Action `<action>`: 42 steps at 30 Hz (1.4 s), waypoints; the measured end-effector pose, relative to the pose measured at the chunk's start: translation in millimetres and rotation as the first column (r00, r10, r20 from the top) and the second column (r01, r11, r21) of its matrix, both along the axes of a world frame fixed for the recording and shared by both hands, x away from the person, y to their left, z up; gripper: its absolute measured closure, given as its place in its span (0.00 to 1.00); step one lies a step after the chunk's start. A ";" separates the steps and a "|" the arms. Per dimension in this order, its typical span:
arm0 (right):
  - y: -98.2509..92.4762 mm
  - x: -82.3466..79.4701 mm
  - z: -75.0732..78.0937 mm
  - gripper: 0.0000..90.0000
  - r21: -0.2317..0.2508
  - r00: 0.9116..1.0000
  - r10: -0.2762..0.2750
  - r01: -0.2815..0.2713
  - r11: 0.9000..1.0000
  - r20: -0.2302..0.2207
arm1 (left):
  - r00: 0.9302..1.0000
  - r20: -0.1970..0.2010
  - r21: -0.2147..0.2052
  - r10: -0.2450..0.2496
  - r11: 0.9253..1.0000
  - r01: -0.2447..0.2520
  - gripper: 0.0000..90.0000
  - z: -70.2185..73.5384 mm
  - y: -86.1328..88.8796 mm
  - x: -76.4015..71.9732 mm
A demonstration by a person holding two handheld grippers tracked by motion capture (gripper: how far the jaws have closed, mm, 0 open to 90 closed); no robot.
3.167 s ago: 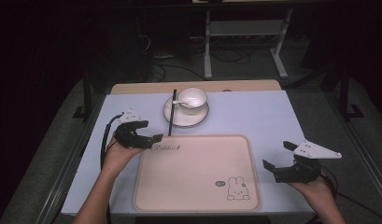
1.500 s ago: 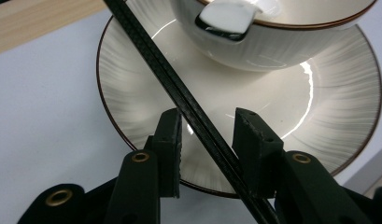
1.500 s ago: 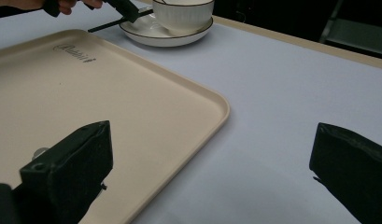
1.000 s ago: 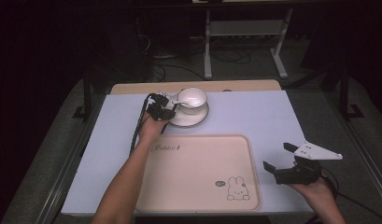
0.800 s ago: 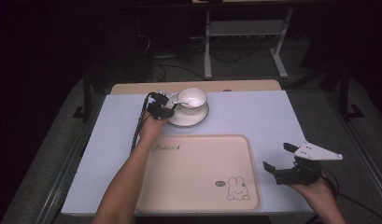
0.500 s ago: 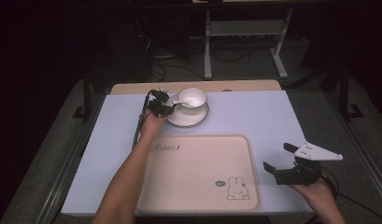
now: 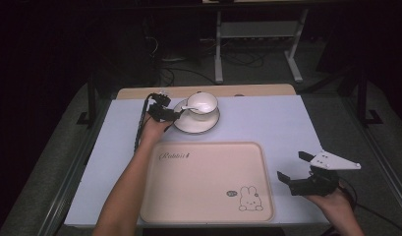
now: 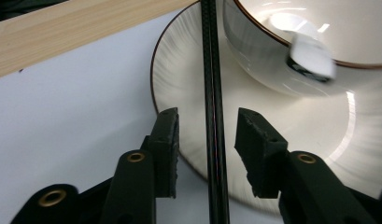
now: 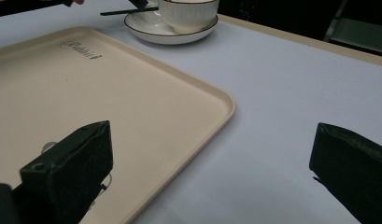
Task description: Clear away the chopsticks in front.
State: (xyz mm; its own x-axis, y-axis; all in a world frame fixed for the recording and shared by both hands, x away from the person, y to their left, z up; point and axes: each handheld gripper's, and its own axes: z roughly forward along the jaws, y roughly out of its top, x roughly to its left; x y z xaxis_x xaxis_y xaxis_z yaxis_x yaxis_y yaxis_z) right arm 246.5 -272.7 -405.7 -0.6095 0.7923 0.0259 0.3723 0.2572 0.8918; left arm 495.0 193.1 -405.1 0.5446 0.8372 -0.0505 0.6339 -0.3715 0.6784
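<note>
A white cup with a white spoon in it stands on a white saucer at the far middle of the table. My left gripper is at the saucer's left edge. In the left gripper view a thin black chopstick runs between the pads and across the saucer beside the cup. The jaws have just been opening; a gap shows on both sides of the chopstick. My right gripper rests open at the near right, beside the beige tray.
A wooden strip runs along the table's far edge. The left gripper's cable trails over the pale table cover. In the right gripper view the tray's rim lies close to the jaws, with the chopstick and cup far off.
The left gripper has gone from the tray's far left corner up to the saucer's left edge, then shifted slightly there. The right gripper has kept still.
</note>
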 end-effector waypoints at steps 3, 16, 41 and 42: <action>0.5 0.7 -0.1 0.00 0.000 1.000 -0.001 0.001 1.000 -0.002 | 1.000 0.007 -0.059 0.021 0.998 -0.020 0.64 8.2 14.8 -8.9; 3.1 2.3 -1.3 0.00 -0.009 1.000 0.003 -0.003 1.000 -0.005 | 0.998 -0.009 -0.078 -0.056 0.995 0.055 0.85 -0.8 23.5 -15.8; 2.9 2.4 -1.3 0.00 -0.010 1.000 0.001 -0.001 1.000 -0.005 | 0.997 -0.060 -0.085 -0.042 0.996 0.037 0.95 -22.4 30.9 -16.2; 2.8 2.4 -1.2 0.00 -0.009 1.000 0.001 -0.001 1.000 -0.004 | 0.997 -0.058 -0.084 -0.041 0.996 0.036 0.95 -22.3 30.8 -16.2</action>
